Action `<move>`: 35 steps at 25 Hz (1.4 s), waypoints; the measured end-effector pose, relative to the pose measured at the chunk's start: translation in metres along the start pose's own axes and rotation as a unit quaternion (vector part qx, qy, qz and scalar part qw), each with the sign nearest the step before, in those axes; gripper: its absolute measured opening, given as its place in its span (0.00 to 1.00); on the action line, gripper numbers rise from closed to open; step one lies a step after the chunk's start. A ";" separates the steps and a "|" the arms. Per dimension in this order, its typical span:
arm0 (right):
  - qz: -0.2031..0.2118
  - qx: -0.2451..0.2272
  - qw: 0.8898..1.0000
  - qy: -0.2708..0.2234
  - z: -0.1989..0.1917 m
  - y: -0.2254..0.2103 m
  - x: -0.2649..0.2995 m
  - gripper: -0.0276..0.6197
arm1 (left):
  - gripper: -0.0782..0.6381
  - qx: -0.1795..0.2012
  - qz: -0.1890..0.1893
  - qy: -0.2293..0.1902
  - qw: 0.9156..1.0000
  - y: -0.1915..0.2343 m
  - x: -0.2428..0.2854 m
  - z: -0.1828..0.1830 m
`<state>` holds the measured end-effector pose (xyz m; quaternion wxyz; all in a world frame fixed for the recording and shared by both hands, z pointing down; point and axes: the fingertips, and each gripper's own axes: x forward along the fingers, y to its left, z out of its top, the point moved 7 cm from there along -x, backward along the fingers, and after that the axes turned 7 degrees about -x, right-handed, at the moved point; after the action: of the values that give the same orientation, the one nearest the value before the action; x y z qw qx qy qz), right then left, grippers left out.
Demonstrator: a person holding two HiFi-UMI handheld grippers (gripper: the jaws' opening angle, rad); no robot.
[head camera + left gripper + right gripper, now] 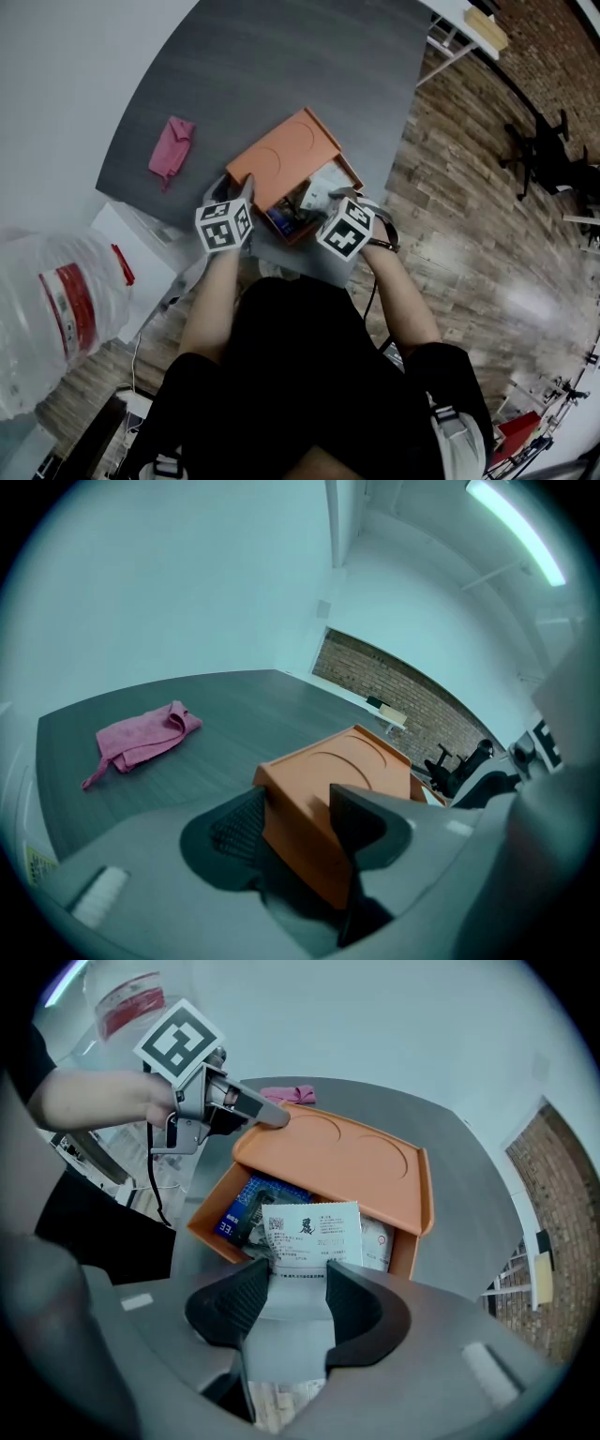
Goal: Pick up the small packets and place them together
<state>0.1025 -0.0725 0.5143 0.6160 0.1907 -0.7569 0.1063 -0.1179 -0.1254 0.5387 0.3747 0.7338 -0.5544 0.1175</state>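
R tongs (298,1277) lifting white packet (309,1227) from box (208,1221)
L tongs (298,803) are clamping the orange lid (342,761) open; R are pinching the packet just above the box's near side. Best: keeping lid steady, raising pkt straight up, clearing rim before moving to counter (281,75).

The near corner of the lid (347,771) sat between the jaws of the left gripper (300,808), and the lid tilted up over the box (204,1224) just ahead on the table (234,705). A cloth (141,738) lay farther ahead, to that gripper's left. A packet (309,1232) stood between the jaws of the right gripper (289,1283), above other packets (246,1208) inside the box just ahead.
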 end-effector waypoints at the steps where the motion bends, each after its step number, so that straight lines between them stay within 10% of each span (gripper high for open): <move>1: -0.003 0.002 1.000 -0.003 -0.001 -0.001 -0.003 0.35 | 0.41 0.000 0.000 0.000 1.000 0.000 0.000 0.000; 35: -0.065 -0.007 0.994 -0.091 0.090 -0.103 0.007 0.37 | 0.41 -0.005 -0.006 0.012 1.000 -0.007 -0.002 -0.001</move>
<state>0.0645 -0.2018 0.4934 0.5516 0.2437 -0.7965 0.0431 -0.1123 -0.1230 0.5355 0.3857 0.7338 -0.5461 0.1211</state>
